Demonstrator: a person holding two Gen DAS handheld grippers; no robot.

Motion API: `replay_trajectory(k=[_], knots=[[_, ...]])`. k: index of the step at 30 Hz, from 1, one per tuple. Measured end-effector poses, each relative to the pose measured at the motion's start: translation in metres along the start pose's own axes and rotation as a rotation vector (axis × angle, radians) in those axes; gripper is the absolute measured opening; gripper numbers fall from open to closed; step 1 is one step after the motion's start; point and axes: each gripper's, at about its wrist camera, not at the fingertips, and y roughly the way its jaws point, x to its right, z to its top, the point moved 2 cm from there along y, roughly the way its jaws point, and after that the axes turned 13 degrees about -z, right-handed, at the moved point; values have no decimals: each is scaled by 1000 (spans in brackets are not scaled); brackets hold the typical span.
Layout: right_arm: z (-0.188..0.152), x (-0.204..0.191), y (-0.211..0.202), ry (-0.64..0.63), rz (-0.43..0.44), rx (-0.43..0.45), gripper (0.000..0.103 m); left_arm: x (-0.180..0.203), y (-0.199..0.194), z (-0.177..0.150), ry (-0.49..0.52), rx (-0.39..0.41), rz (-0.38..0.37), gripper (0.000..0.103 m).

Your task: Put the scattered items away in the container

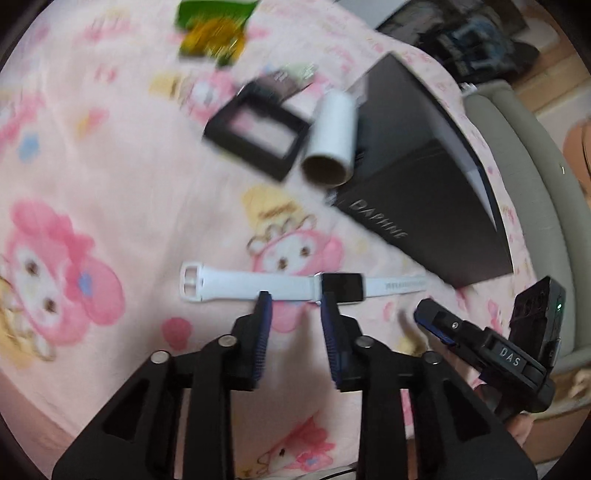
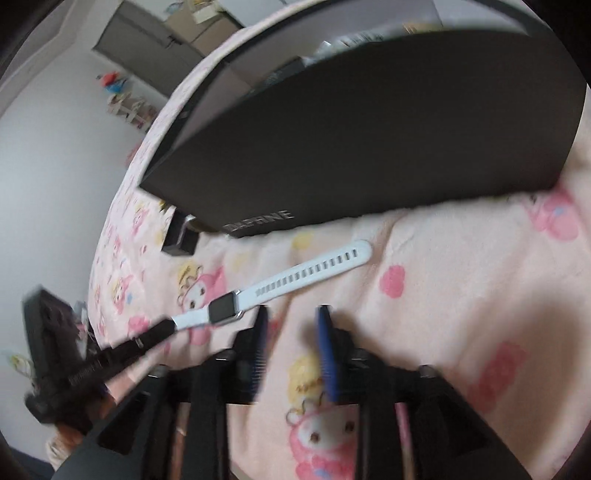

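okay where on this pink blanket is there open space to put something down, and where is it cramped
Free: the wide stretch of blanket left of the black frame and above the watch buckle. Crowded: frame, cardboard tube and dark box bunch together; both grippers, left and right, flank the watch.

- 1 white-strapped watch (image 1: 295, 287)
- 1 large dark box (image 1: 424, 184) (lettered on its side)
- 1 cardboard tube (image 1: 330, 138)
- 1 small black frame-like box (image 1: 255, 134)
- 1 green-and-yellow packet (image 1: 212, 31) (too blurred to identify)
- 1 pink cartoon-print blanket (image 1: 110, 166)
- 2 grippers: left gripper (image 1: 295, 301), right gripper (image 2: 291, 314)
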Motion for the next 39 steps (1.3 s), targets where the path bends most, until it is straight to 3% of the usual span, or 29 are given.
replay_trajectory(k=[6, 10, 15, 16, 17, 21, 22, 24, 27, 29, 39], knots=[[11, 3, 15, 98, 34, 19, 40, -19, 4, -1, -138, 19, -86, 38], [16, -4, 20, 88, 47, 54, 40, -20, 4, -5, -160, 21, -102, 38], [11, -10, 20, 49, 34, 79, 26, -24, 8, -12, -204, 7, -130, 36], [11, -9, 19, 50, 34, 83, 23, -25, 6, -12, -218, 27, -139, 35], [11, -8, 18, 51, 34, 88, 12, -27, 3, -11, -236, 61, -151, 35], [12, -14, 8, 9, 17, 127, 5, -35, -5, -4, -234, 176, -155, 34], [12, -17, 7, -4, 15, 136, 5, -38, -4, -4, -245, 178, -151, 31], [13, -22, 5, -26, 9, 149, 4, -40, -4, -4, -252, 178, -131, 11], [11, -24, 1, -33, 10, 153, 3, -19, -13, -9, -146, 160, -72, 2], [11, -28, -13, -52, 18, 177, 2, 7, -24, -8, -66, 154, -81, 1], [38, -23, -128, -71, 84, 418, 2, 162, -53, 52, 260, 169, -241, 1]])
